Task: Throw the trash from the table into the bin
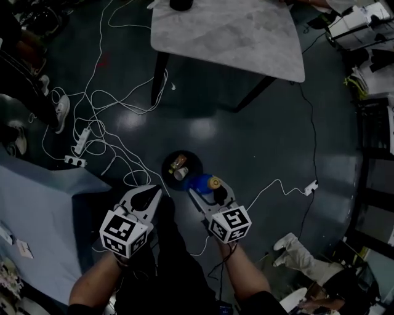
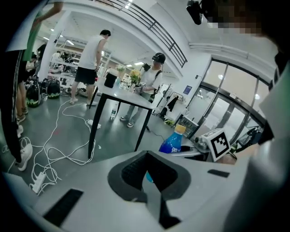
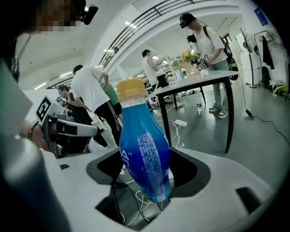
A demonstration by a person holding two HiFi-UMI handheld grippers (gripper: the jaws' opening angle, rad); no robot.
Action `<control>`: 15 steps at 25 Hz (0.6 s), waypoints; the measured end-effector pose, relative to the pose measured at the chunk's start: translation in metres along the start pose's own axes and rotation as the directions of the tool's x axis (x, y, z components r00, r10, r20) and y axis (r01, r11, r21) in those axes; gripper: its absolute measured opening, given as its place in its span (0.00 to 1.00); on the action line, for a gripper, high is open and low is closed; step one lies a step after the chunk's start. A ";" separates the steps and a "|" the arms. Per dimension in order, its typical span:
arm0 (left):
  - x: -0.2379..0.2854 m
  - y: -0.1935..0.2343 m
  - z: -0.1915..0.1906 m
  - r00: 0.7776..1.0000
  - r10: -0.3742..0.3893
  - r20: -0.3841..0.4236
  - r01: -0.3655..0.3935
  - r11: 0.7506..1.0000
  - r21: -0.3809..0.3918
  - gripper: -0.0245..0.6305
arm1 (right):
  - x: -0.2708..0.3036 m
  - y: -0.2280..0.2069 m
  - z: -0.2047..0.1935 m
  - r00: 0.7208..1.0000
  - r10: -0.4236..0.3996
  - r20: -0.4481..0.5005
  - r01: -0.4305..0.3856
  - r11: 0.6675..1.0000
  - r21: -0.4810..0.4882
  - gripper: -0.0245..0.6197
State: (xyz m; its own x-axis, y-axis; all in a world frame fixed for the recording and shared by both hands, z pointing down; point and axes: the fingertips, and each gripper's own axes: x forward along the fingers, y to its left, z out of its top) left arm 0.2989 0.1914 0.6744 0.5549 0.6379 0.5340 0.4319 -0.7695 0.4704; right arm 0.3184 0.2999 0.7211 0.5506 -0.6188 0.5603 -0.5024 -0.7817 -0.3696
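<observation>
Holding a blue bottle (image 3: 145,149) in the right hand-held gripper (image 3: 147,192), jaws pressed on either side of its lower body. Topped with a yellow cap and standing upright in the right gripper view, filling the middle of that frame. In the head view, lying just below centre, cap end toward the right, base toward the bin (image 1: 192,157). Overlapping the bin's lower-right rim there; cannot tell whether above the opening or just beside it. Round, black and set on the dark floor, at the centre of the head view, with a cup (image 1: 180,175) and a can-like piece (image 1: 178,162) inside. Left hand-held gripper (image 1: 149,198) lower left of centre, near the bin but apart from it. Closed down narrow in the left gripper view, with nothing between the jaws. Marbled grey tabletop (image 1: 234,37) at the top of the head view, well apart from the bin, carrying a dark object (image 1: 180,3) at its upper edge. White cables (image 1: 92,117) looped over the floor at upper left, beside a power strip (image 1: 80,141).
</observation>
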 end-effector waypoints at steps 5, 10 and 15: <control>0.028 0.030 -0.035 0.999 0.010 -0.032 -0.011 0.999 -0.037 0.06 | 0.041 -0.021 -0.044 0.998 0.001 -0.061 -0.001 1.000 0.002 0.52; 0.054 0.053 -0.067 0.998 0.015 -0.061 -0.019 0.998 -0.067 0.06 | 0.072 -0.039 -0.087 0.993 0.005 -0.119 -0.004 1.000 0.014 0.52; 0.077 0.066 -0.098 0.995 0.006 -0.099 -0.014 0.997 -0.078 0.06 | 0.094 -0.051 -0.121 0.988 0.011 -0.153 -0.008 1.000 0.021 0.52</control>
State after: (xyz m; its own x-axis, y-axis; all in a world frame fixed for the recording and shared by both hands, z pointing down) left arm 0.3004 0.1930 0.8160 0.4847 0.6329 0.6037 0.3672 -0.7737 0.5164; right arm 0.3149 0.2906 0.8822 0.4366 -0.6086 0.6626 -0.4928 -0.7779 -0.3898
